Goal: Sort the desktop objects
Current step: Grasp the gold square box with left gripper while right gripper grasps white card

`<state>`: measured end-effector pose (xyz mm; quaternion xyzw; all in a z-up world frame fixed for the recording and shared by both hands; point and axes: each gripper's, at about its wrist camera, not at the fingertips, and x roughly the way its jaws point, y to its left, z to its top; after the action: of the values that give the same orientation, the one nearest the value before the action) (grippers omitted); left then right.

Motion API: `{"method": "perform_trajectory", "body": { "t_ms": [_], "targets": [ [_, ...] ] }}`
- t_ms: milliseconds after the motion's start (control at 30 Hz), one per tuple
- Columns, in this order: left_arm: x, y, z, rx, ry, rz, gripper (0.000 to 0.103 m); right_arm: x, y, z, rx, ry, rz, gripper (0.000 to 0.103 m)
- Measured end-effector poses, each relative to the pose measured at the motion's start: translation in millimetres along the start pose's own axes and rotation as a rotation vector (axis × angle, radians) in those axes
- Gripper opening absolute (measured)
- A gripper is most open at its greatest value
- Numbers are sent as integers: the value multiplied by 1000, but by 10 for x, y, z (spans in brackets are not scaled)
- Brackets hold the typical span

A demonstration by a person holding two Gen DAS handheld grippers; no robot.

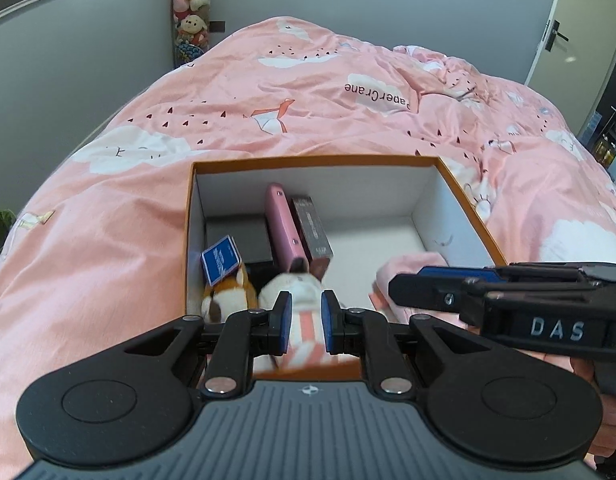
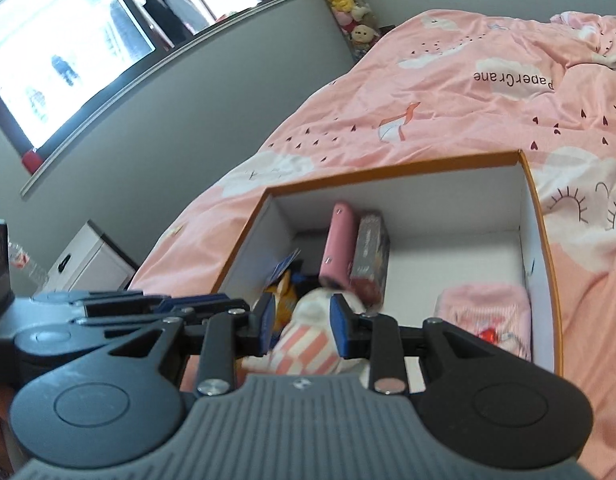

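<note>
Left tongs [image 1: 304, 317] clamped on white plush toy with pink-striped body [image 1: 303, 300], low in near-left corner of orange-rimmed white cardboard box [image 1: 456, 208] on bed. Right tongs [image 2: 301, 322] straddling same toy, contact unclear. Better settled down beside orange fox plush [image 1: 231, 292] before release.

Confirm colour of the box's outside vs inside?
Orange outside, white inside: the box shows both best in the right wrist view.

In the box [image 1: 460, 216] on the bed [image 1: 267, 92], cases [image 1: 283, 232] stand behind two plush toys [image 1: 267, 292], left of a folded cloth [image 2: 488, 312].
</note>
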<state>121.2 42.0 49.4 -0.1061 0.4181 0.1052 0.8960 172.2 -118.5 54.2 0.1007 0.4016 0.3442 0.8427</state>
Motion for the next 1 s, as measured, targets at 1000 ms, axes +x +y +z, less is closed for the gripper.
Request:
{"method": "perform_trajectory", "body": {
  "t_ms": [1000],
  "targets": [
    [-44,244,-1142,-86,356,-131,51,19,-56,-1197,64,310,-120,39]
  ]
}}
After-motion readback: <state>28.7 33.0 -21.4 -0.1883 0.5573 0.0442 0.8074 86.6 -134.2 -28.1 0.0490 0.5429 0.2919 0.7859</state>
